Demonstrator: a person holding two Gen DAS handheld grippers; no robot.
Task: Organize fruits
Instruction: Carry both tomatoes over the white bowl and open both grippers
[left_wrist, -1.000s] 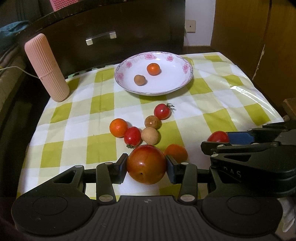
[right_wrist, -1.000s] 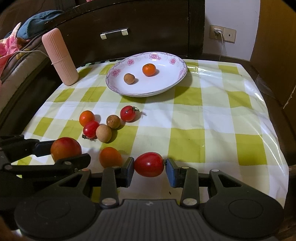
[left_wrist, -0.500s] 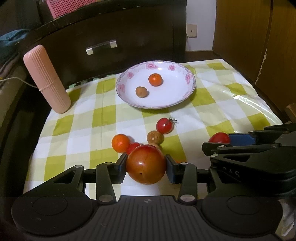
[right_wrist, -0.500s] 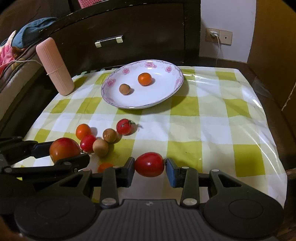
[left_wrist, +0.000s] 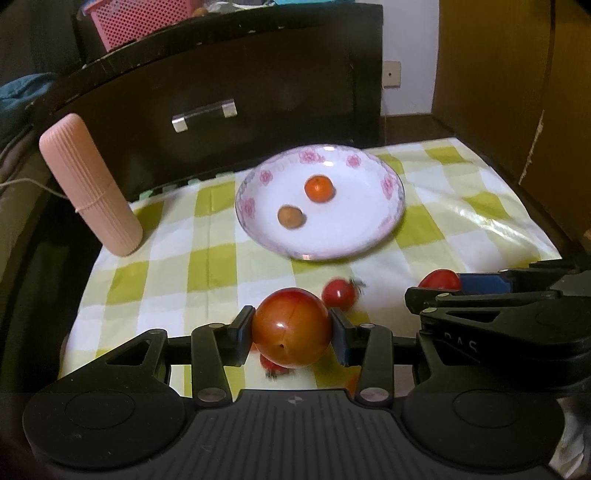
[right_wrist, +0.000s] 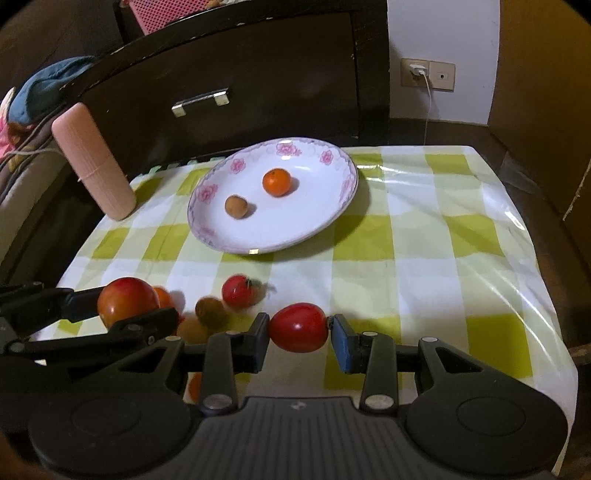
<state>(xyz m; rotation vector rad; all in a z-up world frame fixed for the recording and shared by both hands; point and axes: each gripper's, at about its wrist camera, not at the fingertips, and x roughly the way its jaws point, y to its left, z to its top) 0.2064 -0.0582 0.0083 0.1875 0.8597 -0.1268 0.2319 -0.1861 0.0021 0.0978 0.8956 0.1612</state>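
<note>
My left gripper (left_wrist: 291, 330) is shut on a large red-orange round fruit (left_wrist: 291, 326), held above the checked cloth. My right gripper (right_wrist: 298, 328) is shut on a red tomato (right_wrist: 298, 326); in the left wrist view it shows at the right edge with that tomato (left_wrist: 439, 279). A white plate with pink flowers (right_wrist: 343, 195) lies beyond, holding a small orange (right_wrist: 276, 181) and a brown longan (right_wrist: 236, 206). Loose on the cloth near the grippers are a red cherry tomato (right_wrist: 239, 291), a brown longan (right_wrist: 209, 311) and other small fruits partly hidden by the fingers.
A pink ribbed cylinder (right_wrist: 92, 162) leans at the cloth's far left corner. Behind the table stands a dark drawer front with a metal handle (right_wrist: 201, 101). A wall socket with a charger (right_wrist: 419, 72) is at the back right. The cloth's right half (right_wrist: 443, 240) carries no fruit.
Both grippers have lifted and moved forward toward the plate with their fruits still gripped. The plate looks nearer, and the loose fruits have slid down behind the fingers.
</note>
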